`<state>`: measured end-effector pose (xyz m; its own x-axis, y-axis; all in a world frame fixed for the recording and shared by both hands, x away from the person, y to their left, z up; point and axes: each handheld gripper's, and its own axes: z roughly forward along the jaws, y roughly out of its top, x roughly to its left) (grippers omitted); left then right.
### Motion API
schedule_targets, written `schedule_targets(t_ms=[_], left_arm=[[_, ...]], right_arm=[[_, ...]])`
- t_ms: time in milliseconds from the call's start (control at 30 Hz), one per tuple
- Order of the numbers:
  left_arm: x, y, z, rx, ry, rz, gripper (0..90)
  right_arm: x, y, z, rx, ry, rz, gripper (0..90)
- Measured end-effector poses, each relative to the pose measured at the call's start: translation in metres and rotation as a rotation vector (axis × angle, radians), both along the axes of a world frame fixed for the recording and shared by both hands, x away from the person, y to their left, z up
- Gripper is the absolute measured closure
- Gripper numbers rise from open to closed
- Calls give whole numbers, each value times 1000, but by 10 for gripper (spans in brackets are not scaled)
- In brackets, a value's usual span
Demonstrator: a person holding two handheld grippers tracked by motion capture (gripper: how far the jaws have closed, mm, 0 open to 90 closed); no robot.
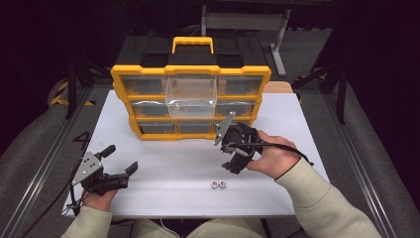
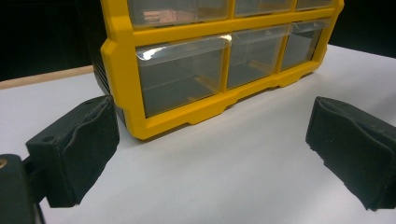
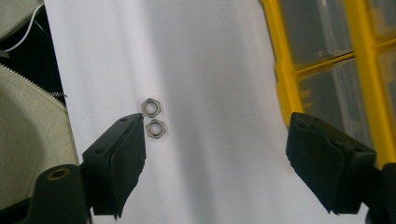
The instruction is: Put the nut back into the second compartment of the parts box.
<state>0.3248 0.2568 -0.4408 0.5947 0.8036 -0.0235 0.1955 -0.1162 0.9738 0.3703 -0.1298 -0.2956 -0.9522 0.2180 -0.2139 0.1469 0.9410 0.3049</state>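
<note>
Right tool open wide, empty, above two small silver hex nuts on white tabletop; best centred over one nut before closing. Left tool open, empty.

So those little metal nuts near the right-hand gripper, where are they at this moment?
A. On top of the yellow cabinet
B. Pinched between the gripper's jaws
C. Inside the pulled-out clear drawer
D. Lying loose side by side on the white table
D: the two nuts lie side by side on the white table, and the right gripper hangs above them with jaws apart, nothing between its pads.
</note>
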Motion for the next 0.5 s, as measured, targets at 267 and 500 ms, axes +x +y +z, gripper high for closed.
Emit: schedule_targets(t_ms=[267, 500], left_arm=[[0, 0, 0, 3, -3, -1, 35], [0, -1, 0, 4, -2, -1, 35]], right_arm=[[-1, 0, -26, -10, 20, 0, 203], [-3, 1, -48, -3, 57, 2, 203]])
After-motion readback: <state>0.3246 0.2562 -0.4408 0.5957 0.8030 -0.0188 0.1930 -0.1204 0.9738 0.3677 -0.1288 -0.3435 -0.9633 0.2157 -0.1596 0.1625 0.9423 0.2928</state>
